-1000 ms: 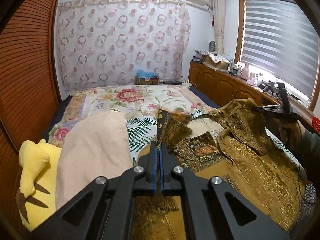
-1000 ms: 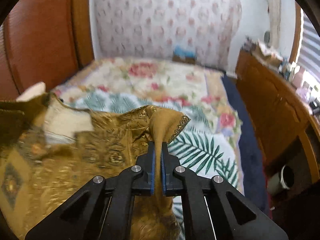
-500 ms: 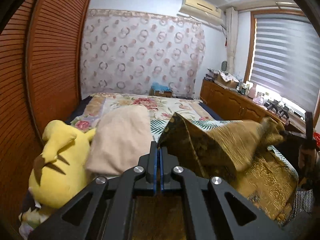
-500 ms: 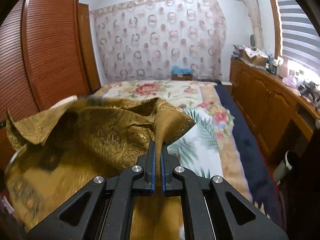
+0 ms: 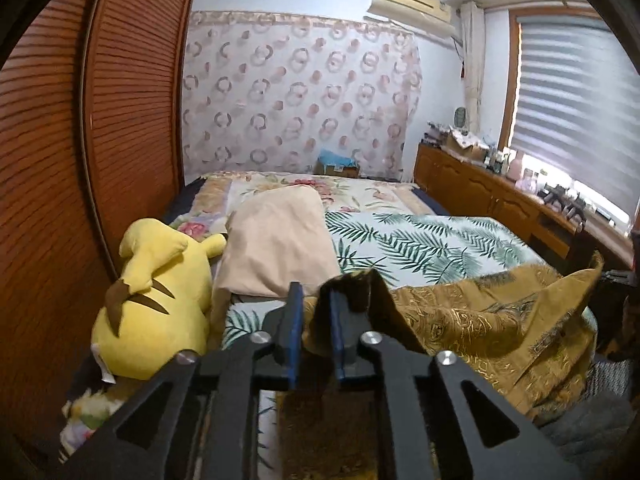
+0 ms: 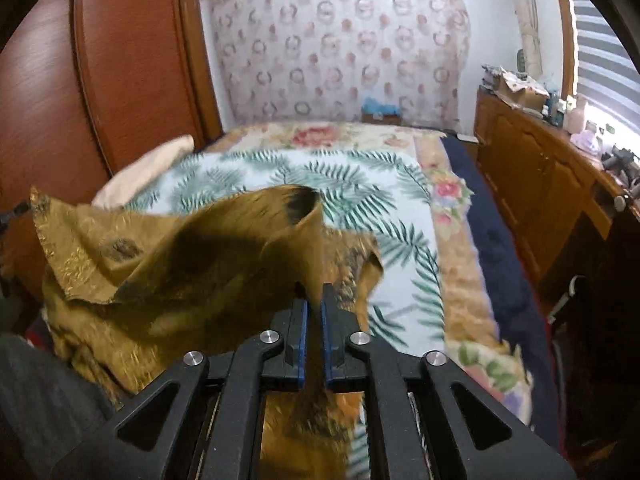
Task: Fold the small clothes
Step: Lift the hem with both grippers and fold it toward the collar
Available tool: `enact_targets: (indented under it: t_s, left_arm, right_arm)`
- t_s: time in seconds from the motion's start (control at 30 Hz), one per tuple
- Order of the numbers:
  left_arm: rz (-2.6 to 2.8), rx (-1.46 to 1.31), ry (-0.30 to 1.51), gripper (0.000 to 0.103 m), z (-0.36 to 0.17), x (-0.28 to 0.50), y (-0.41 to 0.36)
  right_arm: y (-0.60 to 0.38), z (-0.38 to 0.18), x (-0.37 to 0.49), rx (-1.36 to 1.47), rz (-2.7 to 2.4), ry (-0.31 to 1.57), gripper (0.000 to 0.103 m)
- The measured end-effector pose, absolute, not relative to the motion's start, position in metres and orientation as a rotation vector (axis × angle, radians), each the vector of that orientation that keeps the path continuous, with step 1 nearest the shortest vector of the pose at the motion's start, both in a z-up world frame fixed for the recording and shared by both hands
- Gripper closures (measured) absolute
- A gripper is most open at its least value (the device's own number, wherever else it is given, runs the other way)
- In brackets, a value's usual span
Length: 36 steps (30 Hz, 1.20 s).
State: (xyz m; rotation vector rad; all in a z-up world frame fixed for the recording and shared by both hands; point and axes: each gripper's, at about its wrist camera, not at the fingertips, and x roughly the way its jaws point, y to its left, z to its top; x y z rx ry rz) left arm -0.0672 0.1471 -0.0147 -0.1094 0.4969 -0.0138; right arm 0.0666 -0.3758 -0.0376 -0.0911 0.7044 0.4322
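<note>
Daylight glares through the window blind at right — the room stays dim and warm-toned. Fisheye bending darkens every corner; the gold garment smears with motion blur in the right wrist view.

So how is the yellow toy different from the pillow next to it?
The yellow toy is bright yellow with brown marks and a pointy ear; the pillow is plain beige. The toy is rounded and lumpy, the pillow flatter and smooth. Both lie side by side on the bed.

Palm-print bedspread lies open ahead; pillow and plush crowd the left.
</note>
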Motion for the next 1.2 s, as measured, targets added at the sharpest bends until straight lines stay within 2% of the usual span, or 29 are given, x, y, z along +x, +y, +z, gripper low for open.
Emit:
enact_targets:
  t_s: [0.07,0.13,0.23,0.3,0.53,0.6,1.2]
  left_arm:
    - [-0.005,-0.111,0.498,0.084,-0.012,-0.067,0.149]
    - [0.011,-0.109,0.497,0.083,-0.009,-0.066,0.153]
    - [0.018,-0.116,0.471,0.082,-0.001,-0.068,0.159]
    - [0.021,-0.121,0.468,0.082,0.002,-0.066,0.164]
    - [0.0,-0.124,0.577,0.081,-0.017,-0.03,0.168]
    - [0.005,-0.124,0.616,0.081,-0.029,-0.017,0.166]
    - [-0.012,-0.11,0.885,0.08,-0.102,0.038,0.155]
  right_arm:
    - [-0.379,-0.038,0.064,-0.099,0.43,0.707,0.091]
    - [-0.383,-0.036,0.067,-0.106,0.419,0.701,0.084]
    - [-0.387,-0.029,0.07,-0.141,0.387,0.674,0.079]
    - [-0.391,-0.022,0.074,-0.144,0.364,0.654,0.067]
    - [-0.399,0.0,0.086,-0.142,0.316,0.57,0.05]
    - [-0.395,-0.001,0.097,-0.142,0.322,0.581,0.041]
    - [-0.355,-0.076,0.167,-0.166,0.353,0.795,0.039]
